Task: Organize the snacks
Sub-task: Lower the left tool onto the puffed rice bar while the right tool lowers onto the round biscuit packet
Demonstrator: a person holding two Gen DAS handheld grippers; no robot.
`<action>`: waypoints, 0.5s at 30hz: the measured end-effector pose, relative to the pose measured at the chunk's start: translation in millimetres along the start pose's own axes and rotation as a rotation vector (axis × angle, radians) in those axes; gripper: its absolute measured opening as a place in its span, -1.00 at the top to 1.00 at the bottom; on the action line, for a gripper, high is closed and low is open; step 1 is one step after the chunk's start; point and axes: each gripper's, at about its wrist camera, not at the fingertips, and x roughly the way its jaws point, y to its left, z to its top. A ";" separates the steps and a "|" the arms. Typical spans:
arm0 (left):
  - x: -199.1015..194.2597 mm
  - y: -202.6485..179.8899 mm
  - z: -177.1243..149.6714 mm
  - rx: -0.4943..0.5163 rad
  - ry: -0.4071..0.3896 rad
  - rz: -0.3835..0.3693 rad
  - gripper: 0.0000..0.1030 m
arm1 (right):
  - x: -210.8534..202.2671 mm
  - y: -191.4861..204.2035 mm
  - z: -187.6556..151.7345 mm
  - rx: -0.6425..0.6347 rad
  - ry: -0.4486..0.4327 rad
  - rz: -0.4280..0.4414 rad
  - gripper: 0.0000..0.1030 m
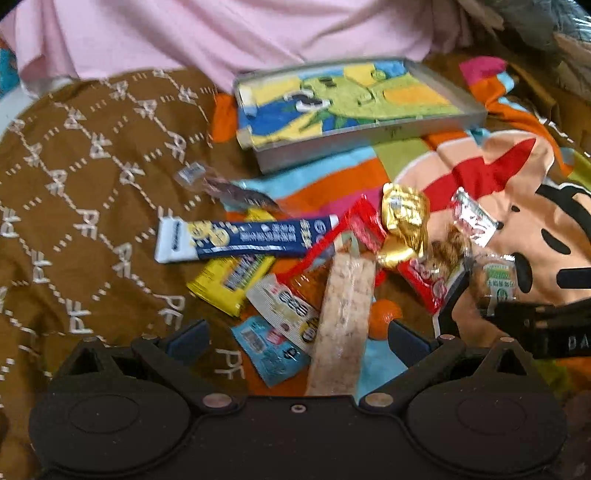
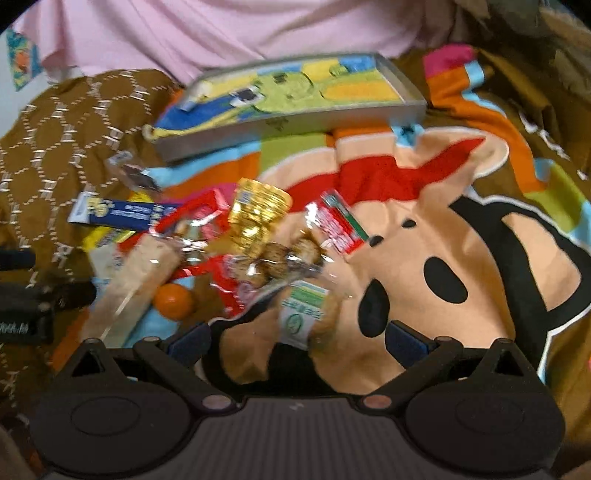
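Observation:
A pile of wrapped snacks lies on a colourful cartoon blanket: a long beige bar [image 1: 345, 317], a blue stick pack [image 1: 243, 238], a yellow pack [image 1: 231, 282], a gold wrapper [image 1: 404, 218], red packs [image 1: 360, 230] and a small orange ball [image 1: 384, 317]. My left gripper [image 1: 295, 338] is open, its fingers either side of the beige bar's near end. My right gripper [image 2: 297, 338] is open over a clear pack with a green label [image 2: 304, 312]. A grey tray [image 1: 369, 138] lined with a cartoon cloth sits behind the pile, also in the right wrist view [image 2: 288, 125].
A brown patterned cloth [image 1: 85, 206] covers the left side. Pink fabric [image 1: 221, 33] lies behind the tray. The right gripper's body [image 1: 535, 321] shows at the right edge of the left wrist view. The cartoon face on the blanket [image 2: 461, 258] spreads to the right.

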 end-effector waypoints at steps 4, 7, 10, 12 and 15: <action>17.2 -3.4 0.2 0.007 0.036 -0.031 -0.98 | 19.6 -8.0 3.2 0.059 0.041 0.015 -1.00; 28.9 -5.5 -0.6 0.007 0.073 -0.057 -0.94 | 32.0 -9.5 5.2 0.080 0.062 0.015 -0.98; 36.5 -4.8 -2.5 -0.006 0.105 -0.070 -0.89 | 40.4 -7.1 4.5 0.079 0.077 0.009 -0.90; 39.8 -3.0 -3.3 -0.021 0.127 -0.079 -0.86 | 45.1 -6.6 5.9 0.085 0.078 0.004 -0.81; 43.9 0.6 -4.2 -0.052 0.153 -0.094 -0.81 | 53.9 -5.4 8.9 0.103 0.091 -0.004 -0.74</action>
